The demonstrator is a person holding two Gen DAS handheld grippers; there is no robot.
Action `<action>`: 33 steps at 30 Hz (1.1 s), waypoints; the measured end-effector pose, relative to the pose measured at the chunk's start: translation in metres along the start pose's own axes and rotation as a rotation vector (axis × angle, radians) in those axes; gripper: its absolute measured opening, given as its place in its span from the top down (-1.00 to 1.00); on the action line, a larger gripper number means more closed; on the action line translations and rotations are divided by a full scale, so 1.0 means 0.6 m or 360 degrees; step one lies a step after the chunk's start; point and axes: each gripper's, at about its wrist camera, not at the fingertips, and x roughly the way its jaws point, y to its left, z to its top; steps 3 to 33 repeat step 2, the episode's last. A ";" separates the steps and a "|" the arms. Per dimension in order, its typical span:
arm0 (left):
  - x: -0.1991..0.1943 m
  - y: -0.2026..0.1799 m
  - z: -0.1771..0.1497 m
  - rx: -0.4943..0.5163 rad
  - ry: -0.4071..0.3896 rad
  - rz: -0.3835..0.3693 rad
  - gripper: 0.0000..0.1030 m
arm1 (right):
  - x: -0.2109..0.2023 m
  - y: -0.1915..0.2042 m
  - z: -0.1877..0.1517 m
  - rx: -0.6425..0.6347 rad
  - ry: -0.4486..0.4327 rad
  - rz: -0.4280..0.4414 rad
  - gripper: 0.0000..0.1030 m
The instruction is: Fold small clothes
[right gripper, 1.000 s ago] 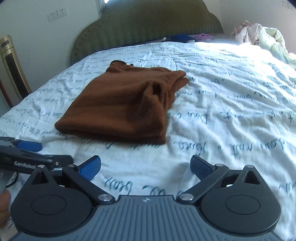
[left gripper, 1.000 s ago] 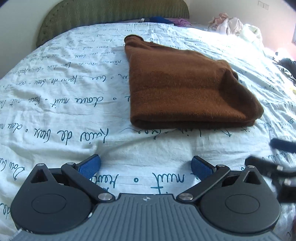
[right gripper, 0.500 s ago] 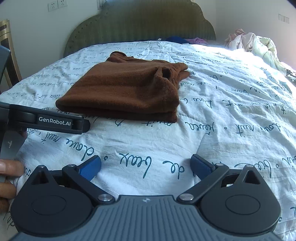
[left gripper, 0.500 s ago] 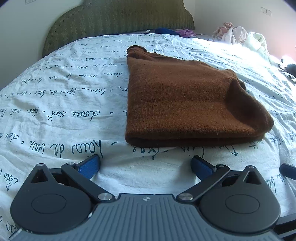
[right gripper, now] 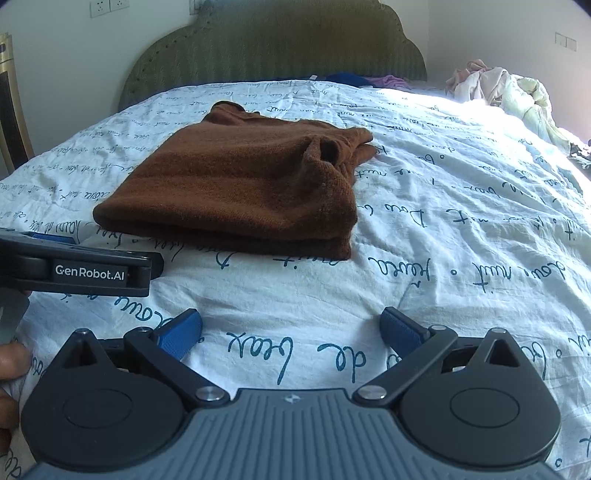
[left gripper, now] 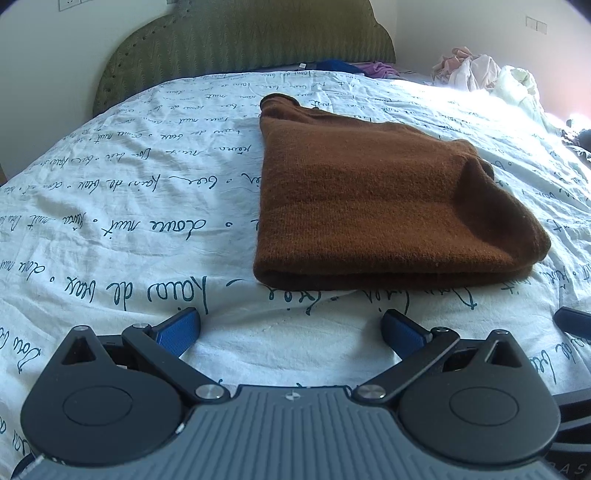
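A folded brown sweater (left gripper: 373,206) lies on the bed, on a white sheet (left gripper: 122,206) printed with teal handwriting, roughly mid-bed and a little toward the green headboard (left gripper: 243,40). The left hand-held gripper (left gripper: 290,328) is released, its blue-padded fingers (left gripper: 177,332) spread wide over bare sheet just short of the sweater's near folded edge, touching no cloth. The right hand-held gripper (right gripper: 291,328) is likewise spread and empty, set farther back, with a clear band of sheet between it and the sweater's near right corner. The left view looks straight at the thick near fold and the smooth top, with a collar or cuff poking up at the far left corner; only a dark tip of the other tool shows at its right edge. The right view gives what that one hides: the sweater's right side, where a rumpled sleeve opening (right gripper: 328,149) gapes among loose layers, and the left tool's black body, lettered GenRobot.AI, seen side-on at the left, with fingertips of a hand (right gripper: 13,363) below it. It also shows a gold-framed object (right gripper: 11,99) against the wall and wall sockets (right gripper: 109,4) above. To the left of the sweater the sheet is open right out to the bed's edge; to the right there is a wide sunlit stretch before a heap of pale clothes (right gripper: 495,88) at the far corner. A few blue and purple garments (left gripper: 364,68) sit along the headboard.
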 end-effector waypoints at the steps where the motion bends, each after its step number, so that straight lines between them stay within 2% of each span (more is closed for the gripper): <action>1: 0.000 0.000 0.000 0.0001 -0.0003 0.0001 -1.00 | 0.001 0.000 0.001 -0.0004 0.0003 0.0002 -1.00; 33: -0.001 -0.001 -0.001 0.0004 -0.0002 0.0002 -1.00 | 0.004 -0.001 0.004 -0.0003 0.0007 0.0005 -1.00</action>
